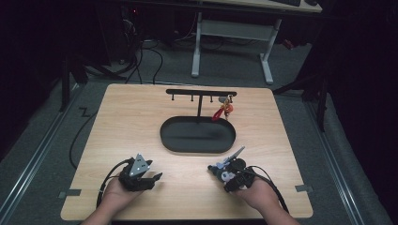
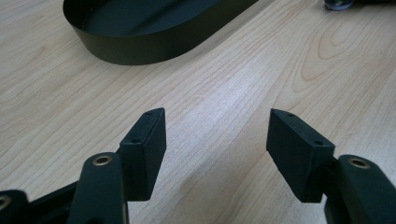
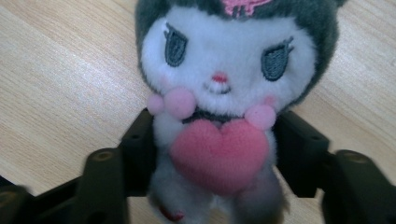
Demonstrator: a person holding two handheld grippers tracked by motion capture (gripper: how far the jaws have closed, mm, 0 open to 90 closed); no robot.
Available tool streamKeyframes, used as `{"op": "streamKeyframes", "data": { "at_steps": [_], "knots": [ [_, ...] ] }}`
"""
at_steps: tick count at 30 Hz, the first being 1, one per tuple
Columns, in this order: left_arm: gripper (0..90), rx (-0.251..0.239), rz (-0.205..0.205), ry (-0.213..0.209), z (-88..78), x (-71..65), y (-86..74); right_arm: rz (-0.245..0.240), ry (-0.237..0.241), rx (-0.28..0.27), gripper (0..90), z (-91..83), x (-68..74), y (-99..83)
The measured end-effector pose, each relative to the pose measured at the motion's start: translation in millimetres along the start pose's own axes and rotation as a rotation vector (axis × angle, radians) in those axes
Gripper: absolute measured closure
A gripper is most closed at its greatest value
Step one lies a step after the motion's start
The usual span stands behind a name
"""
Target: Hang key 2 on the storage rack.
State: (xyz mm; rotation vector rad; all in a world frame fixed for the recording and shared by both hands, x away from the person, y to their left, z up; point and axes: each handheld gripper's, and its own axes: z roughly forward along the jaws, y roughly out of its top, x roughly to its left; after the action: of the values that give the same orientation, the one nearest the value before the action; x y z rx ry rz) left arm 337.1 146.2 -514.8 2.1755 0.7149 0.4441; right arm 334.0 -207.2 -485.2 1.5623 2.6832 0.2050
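Observation:
A small plush toy point(image 3: 224, 70) with a white face, dark grey hood and a pink heart on its chest lies on the wooden table point(image 1: 141, 117). My right gripper point(image 3: 219, 140) has a jaw pressed on each side of the toy's body, low over the table at the front right point(image 1: 228, 174). The toy point(image 1: 219, 169) peeks out at the gripper's left end in the high view. My left gripper point(image 1: 155, 177) rests at the front left, jaws wide apart point(image 2: 217, 144) with only bare wood between them.
A black oval tray point(image 1: 169, 140) sits mid-table, its wall also in the left gripper view point(image 2: 140, 51). Behind it stands a black hook rack point(image 1: 201, 93) with a red-orange charm point(image 1: 225, 110) hanging at its right end. A white desk frame point(image 1: 197, 47) stands beyond the table.

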Motion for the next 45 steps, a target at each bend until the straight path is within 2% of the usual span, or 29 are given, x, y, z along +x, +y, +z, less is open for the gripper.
{"op": "streamKeyframes", "data": {
  "at_steps": [3,10,17,22,25,27,36,39,40,42,43,45],
  "knots": [
    [38.3,0.002,-0.003,0.002,-0.2,0.5,-0.4,-0.009,-0.008,-0.005,45.8,-1.0,2.0,1.2],
    [38.3,0.003,-0.001,-0.001,0.5,-0.1,-0.8,-0.032,0.009,-0.006,47.2,-10.1,7.7,6.3],
    [38.3,0.004,0.001,-0.002,0.7,0.2,-0.8,-0.008,0.021,-0.026,47.6,-27.1,2.5,10.9],
    [38.3,0.004,0.003,-0.003,0.8,-0.1,-0.7,-0.025,0.015,-0.031,47.5,-40.3,0.3,14.5],
    [38.3,0.003,0.004,-0.003,0.6,0.0,-0.6,-0.006,0.024,-0.034,47.4,-49.1,0.6,17.1],
    [38.3,0.003,0.002,-0.003,0.5,0.2,-0.7,-0.024,0.024,-0.038,47.5,-53.3,-0.6,19.1],
    [38.3,0.002,0.002,-0.001,-0.2,0.5,-0.7,-0.037,0.009,-0.048,47.4,-73.8,0.3,31.6],
    [38.3,0.002,-0.003,-0.001,-0.2,0.9,-0.9,-0.028,0.016,-0.056,47.4,-78.1,1.1,35.6],
    [38.3,0.002,-0.004,-0.001,-0.2,1.0,-1.1,-0.045,0.016,-0.060,47.4,-79.1,0.6,37.3],
    [38.2,0.004,-0.004,-0.001,-0.2,1.0,-1.4,-0.034,0.013,-0.056,47.4,-81.6,2.7,40.4],
    [38.3,0.004,-0.004,0.000,-0.2,0.9,-1.4,-0.054,0.013,-0.059,47.4,-82.7,2.1,42.6],
    [38.2,0.003,-0.004,0.001,-0.5,0.8,-1.5,-0.052,0.010,-0.056,47.4,-84.9,3.5,44.9]
  ]
}}
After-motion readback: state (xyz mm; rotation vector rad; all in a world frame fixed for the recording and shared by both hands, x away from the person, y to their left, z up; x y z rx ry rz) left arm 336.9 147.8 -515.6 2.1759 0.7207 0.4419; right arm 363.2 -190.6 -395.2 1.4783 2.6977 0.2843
